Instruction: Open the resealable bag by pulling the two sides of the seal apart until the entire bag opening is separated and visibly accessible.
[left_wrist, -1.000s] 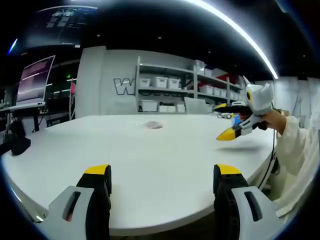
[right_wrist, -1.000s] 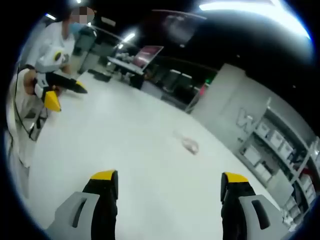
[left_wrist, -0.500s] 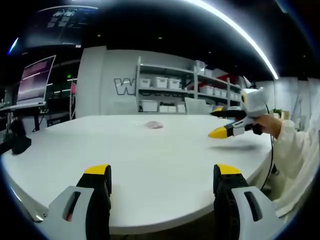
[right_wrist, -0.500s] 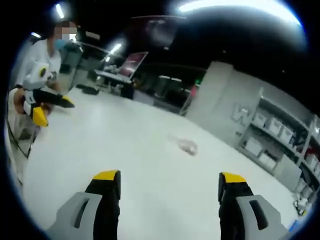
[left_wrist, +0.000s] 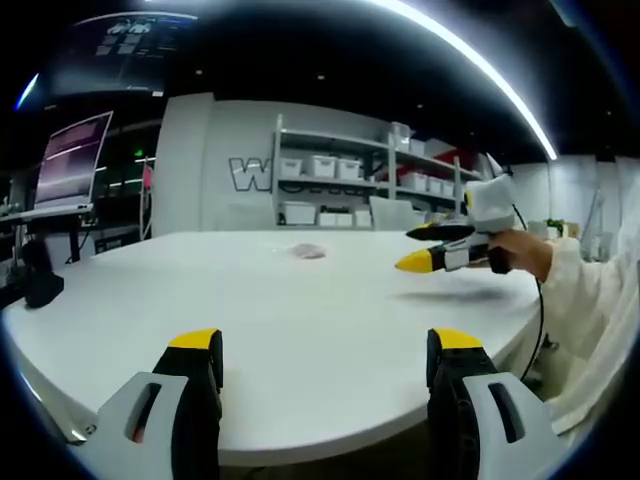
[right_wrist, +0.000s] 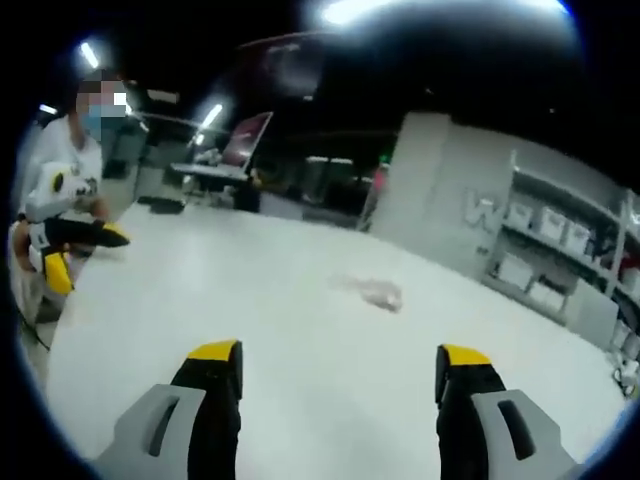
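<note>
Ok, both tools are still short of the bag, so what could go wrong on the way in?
1. The bag is small, clear and lies flat on the white table, so its seal is hard to make out; a tool could pinch both sides together.
2. Nothing pins the bag, so a first touch by the open right tool might just slide it.
3. The left tool, also open, sits far back near the table edge, so the right may arrive alone.
</note>
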